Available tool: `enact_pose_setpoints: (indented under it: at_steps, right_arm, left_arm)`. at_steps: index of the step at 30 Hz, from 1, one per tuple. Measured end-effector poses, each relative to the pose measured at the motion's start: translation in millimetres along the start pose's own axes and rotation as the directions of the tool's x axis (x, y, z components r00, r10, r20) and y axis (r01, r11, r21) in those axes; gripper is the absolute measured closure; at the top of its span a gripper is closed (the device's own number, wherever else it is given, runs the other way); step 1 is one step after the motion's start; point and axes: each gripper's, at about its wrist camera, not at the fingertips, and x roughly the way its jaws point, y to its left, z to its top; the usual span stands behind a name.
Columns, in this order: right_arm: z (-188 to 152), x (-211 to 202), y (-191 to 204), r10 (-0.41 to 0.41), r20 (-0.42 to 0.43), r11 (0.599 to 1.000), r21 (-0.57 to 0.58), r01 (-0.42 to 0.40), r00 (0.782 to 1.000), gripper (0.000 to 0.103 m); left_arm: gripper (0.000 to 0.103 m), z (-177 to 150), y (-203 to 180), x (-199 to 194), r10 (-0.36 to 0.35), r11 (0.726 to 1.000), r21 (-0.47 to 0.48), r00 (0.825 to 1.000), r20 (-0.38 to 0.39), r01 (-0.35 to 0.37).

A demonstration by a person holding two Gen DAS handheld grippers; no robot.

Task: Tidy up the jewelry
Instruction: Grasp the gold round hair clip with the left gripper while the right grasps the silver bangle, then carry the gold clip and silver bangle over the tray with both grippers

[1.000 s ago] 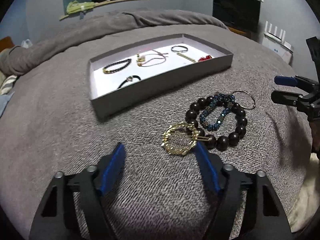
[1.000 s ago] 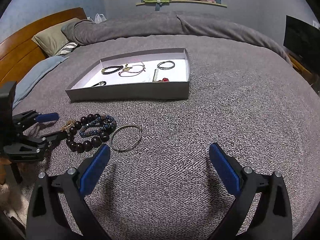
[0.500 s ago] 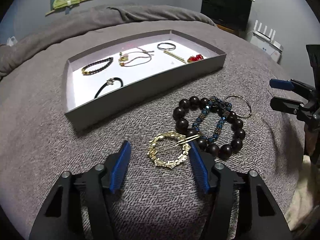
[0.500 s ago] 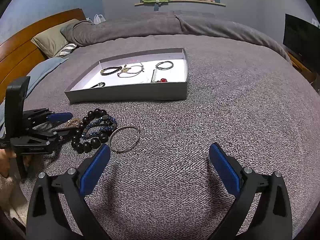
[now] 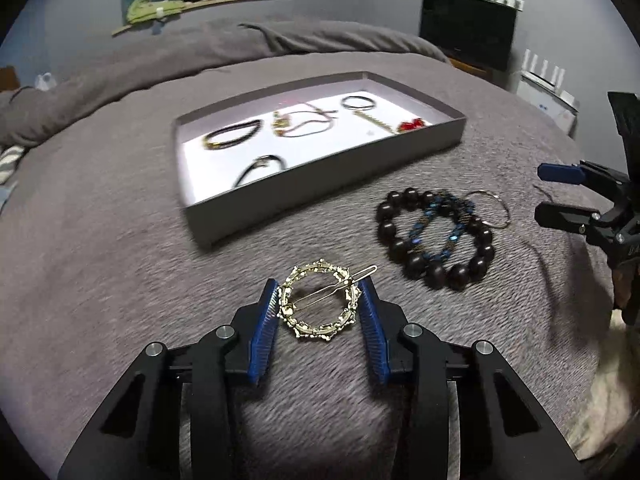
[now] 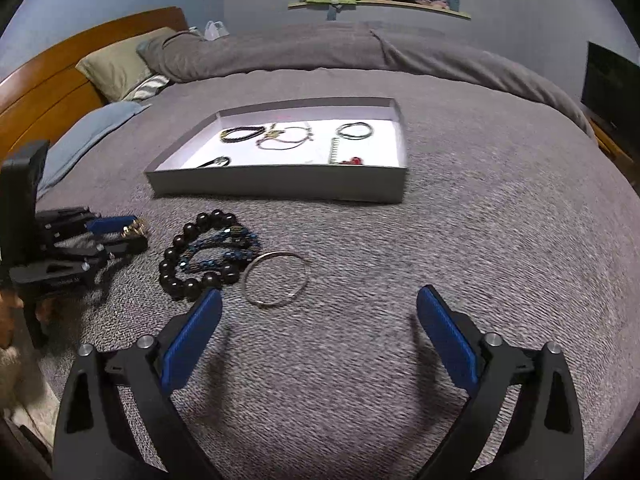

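A round gold hair clip (image 5: 320, 303) sits between the blue pads of my left gripper (image 5: 319, 294), which has closed onto its two sides just above the grey bedspread. A dark wooden bead bracelet (image 5: 436, 238), a blue beaded bracelet (image 5: 438, 226) and a thin silver bangle (image 5: 494, 210) lie to its right. The grey tray (image 5: 320, 168) behind holds several pieces of jewelry. My right gripper (image 6: 318, 312) is open and empty, hovering near the silver bangle (image 6: 276, 278). The left gripper also shows in the right wrist view (image 6: 120, 234).
The bed has a wooden headboard (image 6: 48, 88) and pillows (image 6: 116, 64) at the far left. A shelf (image 6: 380, 2) with clutter hangs on the far wall. A dark screen (image 5: 468, 34) and a white router (image 5: 544, 84) stand to the right.
My left gripper has moved forward around the gold hair clip, closed its pads onto it and moved it left, away from the bead bracelet. My right gripper has edged forward slightly.
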Motion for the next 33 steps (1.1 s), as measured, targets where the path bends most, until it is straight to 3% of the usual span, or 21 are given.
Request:
enact_pose_setpoints:
  at_steps: [6, 8, 16, 22, 33]
  right_arm:
    - [-0.1, 16.3, 19.2, 0.011, -0.032, 0.998, -0.065, -0.013, 0.999, 0.028]
    - [-0.1, 22.0, 22.0, 0.003, -0.045, 0.997, -0.075, -0.007, 0.999, 0.039]
    - [-0.2, 33.6, 29.2, -0.017, -0.053, 0.994, -0.110, 0.011, 0.998, 0.041]
    - [0.2, 39.2, 36.0, -0.020, -0.048, 0.989, -0.148, 0.013, 0.999, 0.056]
    - [3.1, 17.0, 27.0, 0.003, 0.006, 0.995, -0.099, -0.002, 1.000, 0.056]
  left_arm:
    - [0.061, -6.7, 10.8, -9.5, 0.005, 0.999, -0.034, 1.000, -0.001, -0.005]
    - [0.061, -7.3, 11.8, -10.7, 0.002, 0.999, -0.039, 1.000, 0.000, -0.002]
    - [0.061, -8.4, 13.7, -9.2, -0.003, 0.999, -0.049, 1.000, 0.001, 0.003]
    - [0.061, -9.8, 14.1, -8.1, -0.008, 0.999, -0.054, 1.000, -0.002, 0.008]
    - [0.061, -7.2, 15.9, -14.9, -0.017, 0.998, -0.059, 1.000, 0.021, 0.018]
